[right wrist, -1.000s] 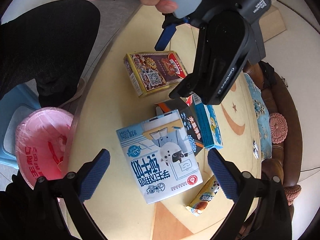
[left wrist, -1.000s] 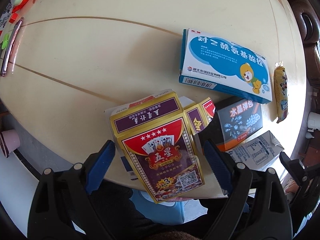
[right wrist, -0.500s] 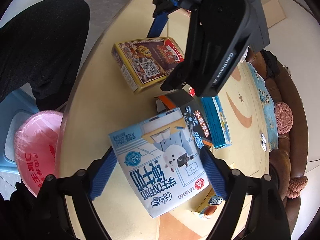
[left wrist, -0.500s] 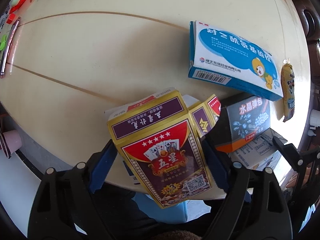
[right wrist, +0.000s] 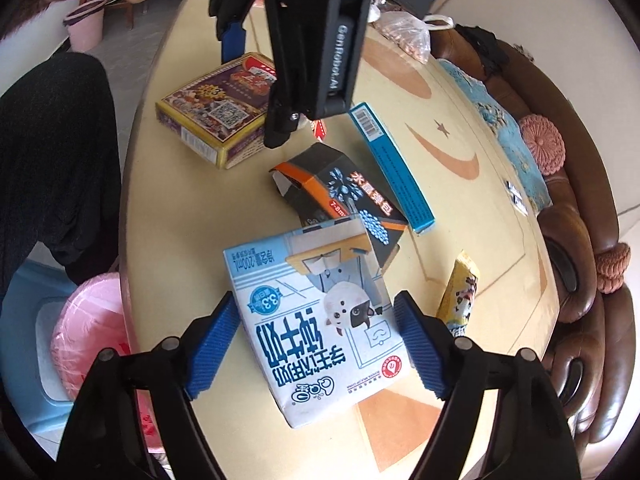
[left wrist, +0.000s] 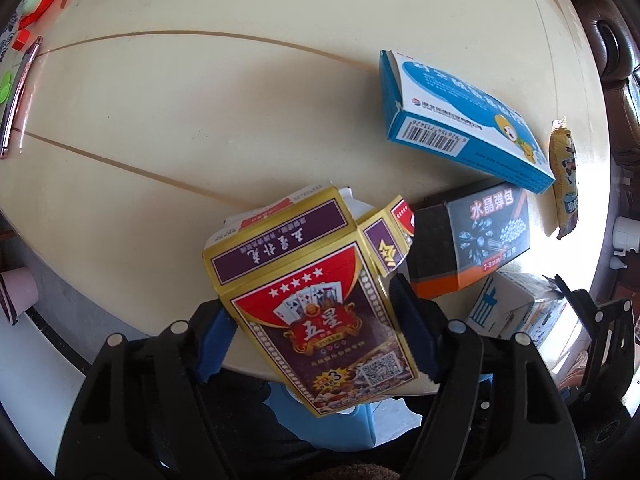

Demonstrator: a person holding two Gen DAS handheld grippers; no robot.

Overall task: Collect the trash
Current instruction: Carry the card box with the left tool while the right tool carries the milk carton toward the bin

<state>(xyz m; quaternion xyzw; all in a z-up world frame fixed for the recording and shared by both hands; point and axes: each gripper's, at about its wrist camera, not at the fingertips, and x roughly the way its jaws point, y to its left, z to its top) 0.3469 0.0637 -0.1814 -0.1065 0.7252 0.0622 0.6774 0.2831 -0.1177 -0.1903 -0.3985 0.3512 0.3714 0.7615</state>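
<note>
No trash looks binned yet. Left tongs pinch the red-and-gold playing-card carton at lower centre; right tongs straddle the blue-and-white milk carton, whether touching I cannot tell. Left on the cream tabletop: black-and-orange box, blue medicine box, yellow snack wrapper; pink-lined bin waits lower left.

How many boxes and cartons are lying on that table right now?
4. The playing-card box sits between the left jaws at the table's edge; the milk carton between the right jaws; the black-and-orange box lies mid-table; the blue medicine box beside it. Others may be hidden.
</note>
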